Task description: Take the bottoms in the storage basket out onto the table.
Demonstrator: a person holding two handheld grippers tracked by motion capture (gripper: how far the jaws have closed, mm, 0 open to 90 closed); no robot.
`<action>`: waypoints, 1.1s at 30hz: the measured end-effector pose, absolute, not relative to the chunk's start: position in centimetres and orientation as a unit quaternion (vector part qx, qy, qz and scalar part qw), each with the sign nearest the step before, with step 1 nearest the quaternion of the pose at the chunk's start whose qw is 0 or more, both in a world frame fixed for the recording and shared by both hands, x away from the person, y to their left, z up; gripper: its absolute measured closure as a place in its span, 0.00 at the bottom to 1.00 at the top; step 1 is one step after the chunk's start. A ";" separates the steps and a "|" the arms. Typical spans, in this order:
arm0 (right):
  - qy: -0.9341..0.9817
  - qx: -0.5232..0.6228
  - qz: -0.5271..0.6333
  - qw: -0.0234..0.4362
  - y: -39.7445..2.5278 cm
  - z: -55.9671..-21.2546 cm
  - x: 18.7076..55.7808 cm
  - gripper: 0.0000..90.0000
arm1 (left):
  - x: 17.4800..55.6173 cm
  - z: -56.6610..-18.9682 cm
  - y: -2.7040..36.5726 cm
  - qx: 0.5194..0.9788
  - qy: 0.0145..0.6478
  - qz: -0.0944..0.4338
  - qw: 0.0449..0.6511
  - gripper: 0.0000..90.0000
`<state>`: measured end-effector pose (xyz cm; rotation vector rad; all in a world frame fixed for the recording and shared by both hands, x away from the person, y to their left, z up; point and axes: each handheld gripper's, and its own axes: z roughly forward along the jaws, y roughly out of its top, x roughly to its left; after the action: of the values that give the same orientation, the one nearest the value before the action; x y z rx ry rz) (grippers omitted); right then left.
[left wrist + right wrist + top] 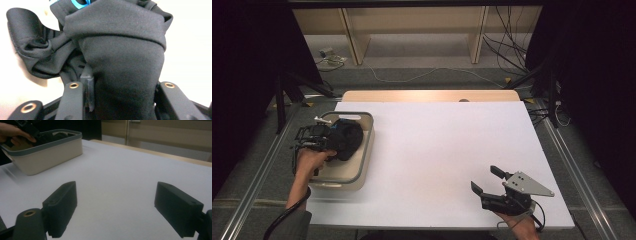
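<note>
Black cloth [120,57] is sitting bunched in the cream bin [364,165] at the table's left, where the left gripper [319,140] is clamping a thick fold. Advisable: be lifting straight up, clearing the rim. Right gripper [492,181] is idling with jaws spread

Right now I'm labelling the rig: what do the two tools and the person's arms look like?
The left tool is a black open frame with brass-coloured rivets. The right tool is black with blocky jaws and a grey three-cornered plate on top. A black cable trails beside the grey sleeve.
</note>
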<state>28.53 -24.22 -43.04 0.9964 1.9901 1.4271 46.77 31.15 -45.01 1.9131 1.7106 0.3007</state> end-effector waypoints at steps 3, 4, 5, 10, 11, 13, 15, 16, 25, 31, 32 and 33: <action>0.729 0.367 0.523 0.245 -24.3 -43.0 28.5 0.21 | 46.6 -44.8 31.6 0.702 0.639 0.095 0.300 0.66; 0.729 0.367 0.523 0.245 -24.3 -43.0 28.5 0.21 | 46.5 -44.7 31.7 0.698 0.640 0.090 0.309 0.66; 0.729 0.367 0.523 0.245 -24.3 -43.0 28.5 0.21 | 46.5 -44.6 31.8 0.697 0.639 0.087 0.314 0.67; 0.728 0.368 0.524 0.246 -24.4 -43.0 28.5 0.21 | 46.1 -43.9 32.3 0.685 0.636 0.068 0.349 0.67; 0.727 0.367 0.525 0.247 -24.4 -43.0 28.5 0.21 | 46.0 -43.7 32.4 0.684 0.635 0.067 0.353 0.67; 0.727 0.368 0.525 0.247 -24.4 -43.0 28.5 0.21 | 45.9 -43.4 32.4 0.684 0.632 0.067 0.358 0.67; 0.727 0.368 0.525 0.246 -24.4 -43.0 28.4 0.21 | 45.8 -43.1 32.4 0.684 0.631 0.067 0.361 0.67; 0.726 0.368 0.525 0.246 -24.4 -43.0 28.4 0.21 | 45.7 -42.9 32.4 0.683 0.630 0.068 0.363 0.67; 0.726 0.369 0.525 0.247 -24.4 -43.0 28.4 0.21 | 45.3 -42.0 32.8 0.678 0.625 0.068 0.382 0.66; 0.726 0.370 0.524 0.246 -24.5 -43.0 28.4 0.21 | 45.1 -41.2 33.0 0.673 0.621 0.069 0.394 0.66; 0.727 0.370 0.524 0.247 -24.5 -43.0 28.4 0.21 | 45.0 -41.1 33.0 0.673 0.621 0.070 0.396 0.66; 0.727 0.369 0.524 0.246 -24.5 -43.0 28.4 0.21 | 45.0 -41.0 33.0 0.673 0.620 0.071 0.397 0.66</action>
<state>28.36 -24.48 -42.96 1.0075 1.9824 1.4295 44.98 32.98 -41.01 1.7056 1.5712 0.1797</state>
